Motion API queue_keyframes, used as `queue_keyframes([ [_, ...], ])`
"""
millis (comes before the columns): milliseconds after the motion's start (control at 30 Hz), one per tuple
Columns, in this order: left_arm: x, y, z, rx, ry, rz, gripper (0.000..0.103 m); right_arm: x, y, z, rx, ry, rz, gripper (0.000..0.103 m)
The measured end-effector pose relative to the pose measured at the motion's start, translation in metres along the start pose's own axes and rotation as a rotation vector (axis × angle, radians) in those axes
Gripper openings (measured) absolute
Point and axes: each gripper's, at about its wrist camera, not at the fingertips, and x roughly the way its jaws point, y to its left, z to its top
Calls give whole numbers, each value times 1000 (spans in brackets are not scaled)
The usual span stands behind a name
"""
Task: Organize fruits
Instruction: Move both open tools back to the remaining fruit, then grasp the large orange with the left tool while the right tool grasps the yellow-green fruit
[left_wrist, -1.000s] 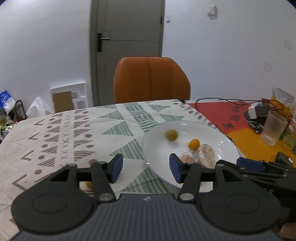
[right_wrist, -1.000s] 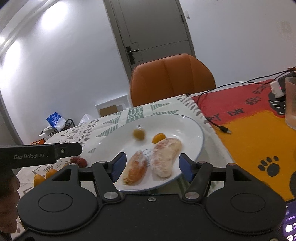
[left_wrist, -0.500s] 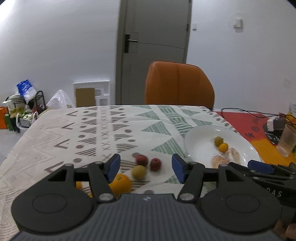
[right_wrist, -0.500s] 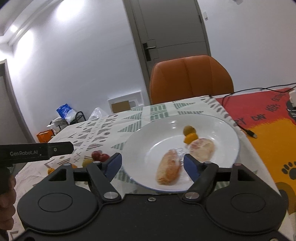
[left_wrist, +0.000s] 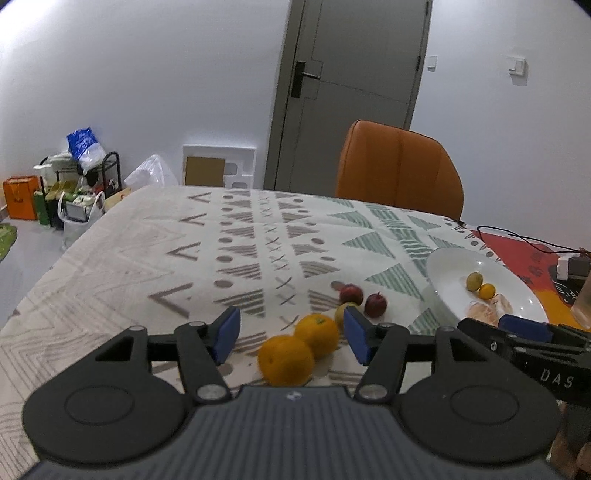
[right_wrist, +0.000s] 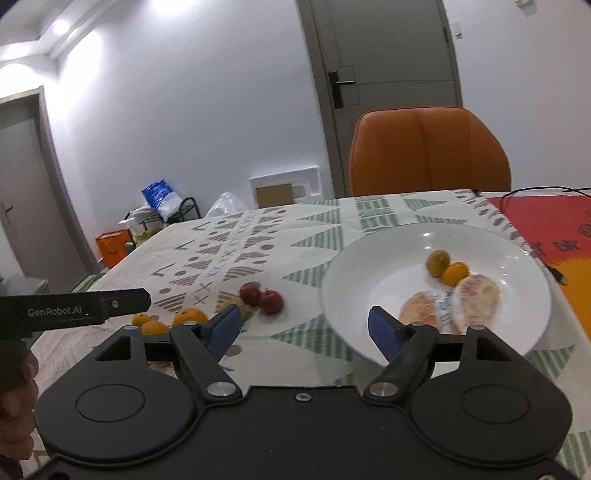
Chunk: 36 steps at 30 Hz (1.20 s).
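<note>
Orange fruit first: two oranges sit on the worktop right in front of the left gripper, its jaws apart and holding nothing. Two red fruits lie just beyond. Right gripper (also empty, jaws wide) hangs beside the white plate, whose peeled segments lie ahead to its right.

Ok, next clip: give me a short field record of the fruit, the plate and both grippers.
plate: round white plate on patterned tablecloth
on plate: two wrapped peeled citrus pieces, small green fruit, small orange fruit
loose on cloth: two oranges, two small red fruits, one yellowish fruit
left gripper: open, empty, oranges ahead
right gripper: open, empty
</note>
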Motion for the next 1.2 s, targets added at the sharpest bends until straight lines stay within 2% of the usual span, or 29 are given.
queue_keyframes([
  [600,24,10,-23,-66,66,-45,59,15,21,-2,-56,42,50,75],
  [633,26,10,-25,-73,70,-54,58,17,22,-2,-60,46,50,75],
  [733,30,13,-28,-89,65,-64,43,23,27,-2,-72,61,49,75],
  [767,30,14,-28,-88,62,-64,38,26,28,-1,-77,64,49,74],
  [833,29,20,-27,-109,64,-87,38,29,32,-1,-87,68,49,70],
  [967,23,31,-26,-118,44,-69,38,39,40,1,-105,81,50,62],
  [1200,18,51,-22,-150,29,-59,38,58,50,5,-140,106,39,54],
])
